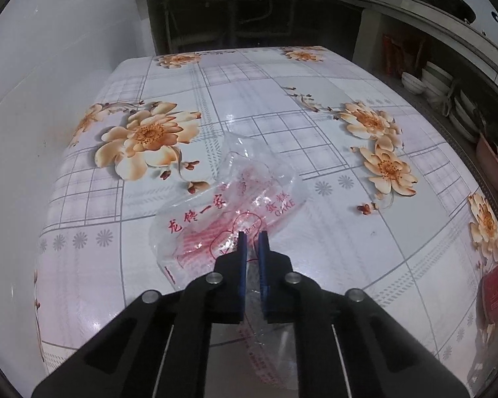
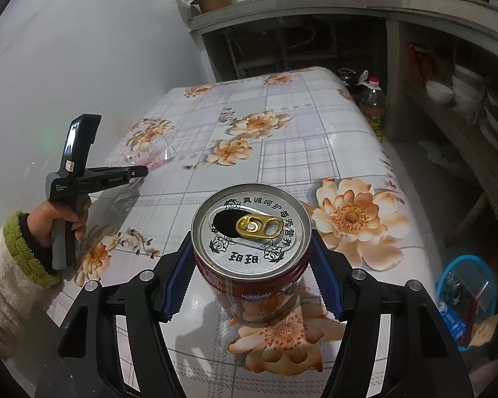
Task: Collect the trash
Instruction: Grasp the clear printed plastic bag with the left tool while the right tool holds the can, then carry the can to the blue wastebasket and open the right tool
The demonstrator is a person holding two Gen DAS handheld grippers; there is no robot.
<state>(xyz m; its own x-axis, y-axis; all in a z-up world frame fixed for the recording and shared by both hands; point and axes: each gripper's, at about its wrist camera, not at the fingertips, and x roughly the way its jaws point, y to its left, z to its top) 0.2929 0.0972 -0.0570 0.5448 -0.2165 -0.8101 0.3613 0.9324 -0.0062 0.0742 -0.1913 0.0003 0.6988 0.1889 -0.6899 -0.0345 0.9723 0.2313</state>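
A red drink can [image 2: 251, 258] stands upright near the surface's [image 2: 332, 142] near edge, between the spread fingers of the right gripper [image 2: 251, 275]. Its blue pads sit just beside the can's sides, and whether they touch it cannot be told. The can's silver lid is open: a dark mouth shows beside the gold pull tab, and nothing can be seen inside. Chinese characters ring the lid, with small cartoon faces between them.

The left gripper [image 1: 252, 240] has its fingers nearly together, pinching a clear plastic bag [image 1: 229, 205] that lies crumpled near the middle of the flowered surface [image 1: 282, 106]. The bag bears red stripes, red Chinese script and the word "CAKE"; it looks flat and empty.

At the surface's right edge in the left wrist view stands a red carton [image 1: 496, 287] reading "DRINK MILK". On the floor by the right edge sits a blue-rimmed bin [image 2: 464, 301] holding wrappers.
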